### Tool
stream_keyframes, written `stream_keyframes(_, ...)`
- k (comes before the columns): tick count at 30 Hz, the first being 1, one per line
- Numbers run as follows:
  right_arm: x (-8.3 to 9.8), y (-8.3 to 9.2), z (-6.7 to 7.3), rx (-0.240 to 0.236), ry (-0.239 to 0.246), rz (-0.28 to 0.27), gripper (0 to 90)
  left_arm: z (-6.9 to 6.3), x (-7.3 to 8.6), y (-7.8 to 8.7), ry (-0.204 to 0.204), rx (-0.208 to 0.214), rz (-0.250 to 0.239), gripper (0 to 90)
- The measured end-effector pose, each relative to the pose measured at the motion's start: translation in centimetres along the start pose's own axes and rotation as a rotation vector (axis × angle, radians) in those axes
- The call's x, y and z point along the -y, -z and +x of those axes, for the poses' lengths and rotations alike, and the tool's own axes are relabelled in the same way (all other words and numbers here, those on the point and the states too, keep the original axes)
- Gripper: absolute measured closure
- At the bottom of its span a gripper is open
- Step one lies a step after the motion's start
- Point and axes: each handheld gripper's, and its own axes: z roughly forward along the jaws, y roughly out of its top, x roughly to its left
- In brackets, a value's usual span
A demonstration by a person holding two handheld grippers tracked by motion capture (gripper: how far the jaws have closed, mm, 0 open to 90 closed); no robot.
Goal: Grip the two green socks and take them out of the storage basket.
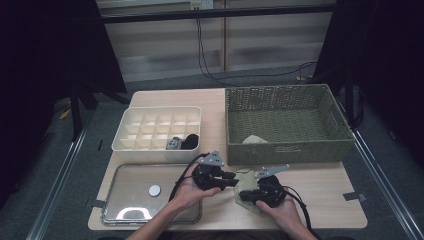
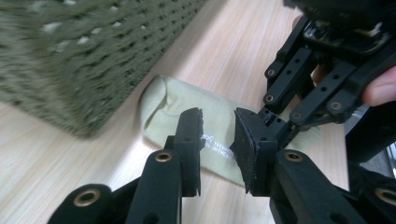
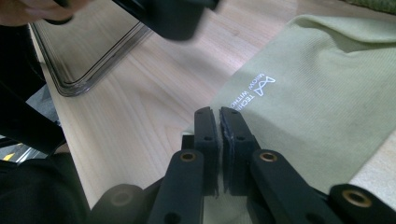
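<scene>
Nearest the person, the right hand-held gripper (image 3: 218,122) has its jaws pressed together on the near edge of the pale green cloth (image 3: 308,107) lying flat on the table (image 1: 320,192). Just left, the left hand-held gripper (image 2: 218,135) hovers with jaws apart above it. Behind stands a woven basket (image 1: 285,150); farther left, a divided tray (image 1: 131,111).

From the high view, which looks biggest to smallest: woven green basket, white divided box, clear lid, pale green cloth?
1. Woven green basket
2. White divided box and clear lid: alike, unsure
3. Pale green cloth, partly hidden under grippers
</scene>
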Motion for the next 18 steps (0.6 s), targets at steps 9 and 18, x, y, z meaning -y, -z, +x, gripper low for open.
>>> stream_keyframes(9,0.1,0.1,0.0,-0.010,0.008,0.007,86.0,1.2,0.4,-3.7,0.009,0.014,0.109,71.5)
stream_keyframes(18,0.0,0.7,0.0,0.032,0.037,0.034,83.4,0.8,1.1,-2.6,-0.031,-0.022,0.136,73.3)
